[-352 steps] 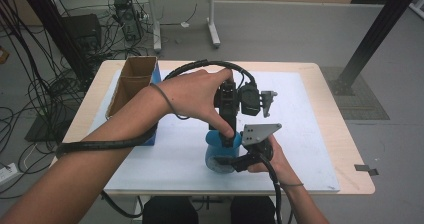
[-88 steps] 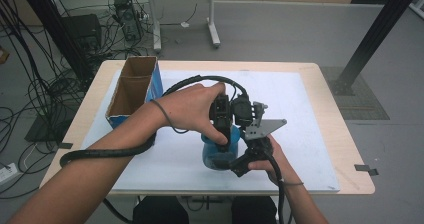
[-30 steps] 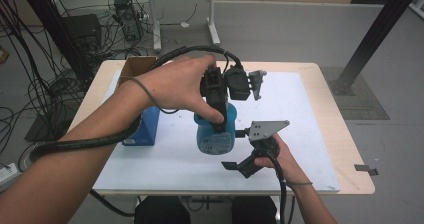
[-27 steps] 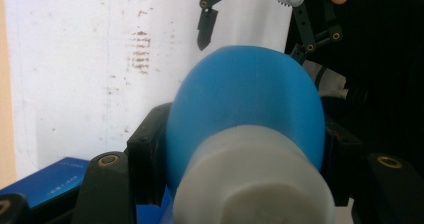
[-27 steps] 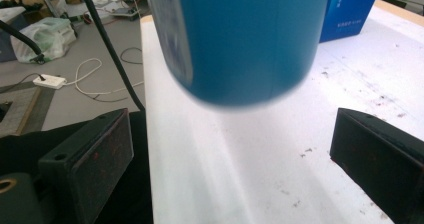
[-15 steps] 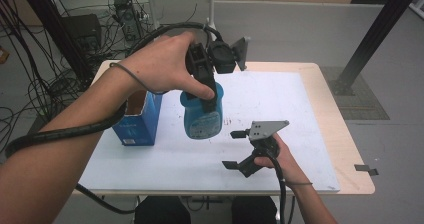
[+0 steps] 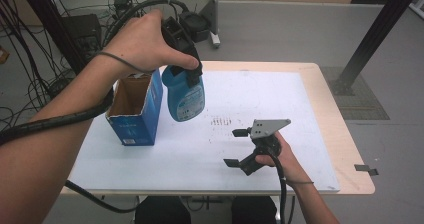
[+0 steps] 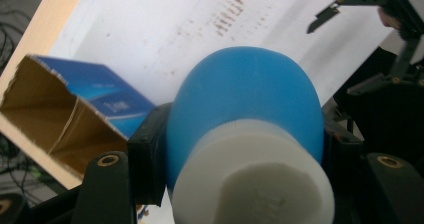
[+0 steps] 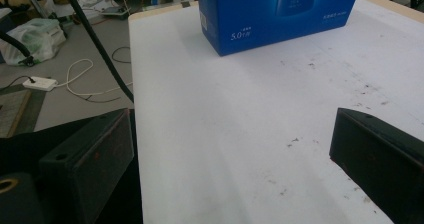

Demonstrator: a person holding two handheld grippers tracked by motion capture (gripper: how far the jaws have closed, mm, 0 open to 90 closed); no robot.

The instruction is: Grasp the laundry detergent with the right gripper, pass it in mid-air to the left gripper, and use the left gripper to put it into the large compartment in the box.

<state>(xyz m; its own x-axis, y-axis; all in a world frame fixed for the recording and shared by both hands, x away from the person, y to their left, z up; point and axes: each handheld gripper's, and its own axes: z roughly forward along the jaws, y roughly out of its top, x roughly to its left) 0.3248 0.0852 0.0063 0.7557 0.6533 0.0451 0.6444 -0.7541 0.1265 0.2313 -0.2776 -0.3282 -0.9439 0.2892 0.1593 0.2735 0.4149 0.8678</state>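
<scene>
My left gripper [image 7: 183,70] is shut on the neck of a blue bottle [image 7: 185,96] and holds it in the air beside an open blue carton [image 7: 136,109]. From the left gripper view the bottle [image 8: 245,104] has a white cap facing the camera, and the black jaws press on both its sides. The carton [image 8: 75,114] lies below and to the left, its brown inside showing. My right gripper [image 7: 240,146] rests low over the white mat near the front, open, with nothing between its jaws. In the right gripper view [image 9: 232,159] the carton [image 9: 275,11] stands ahead.
A white mat [image 7: 235,104] covers most of the wooden table [image 7: 345,134], with dark smudges near its middle. Cables trail off the table's left and front edges. A black post [image 7: 370,34] and a table leg stand on the grey floor behind.
My left gripper has lifted the blue bottle from the mat and carried it left and up, to beside the carton's open top. My right gripper let go of the bottle and stayed low.
</scene>
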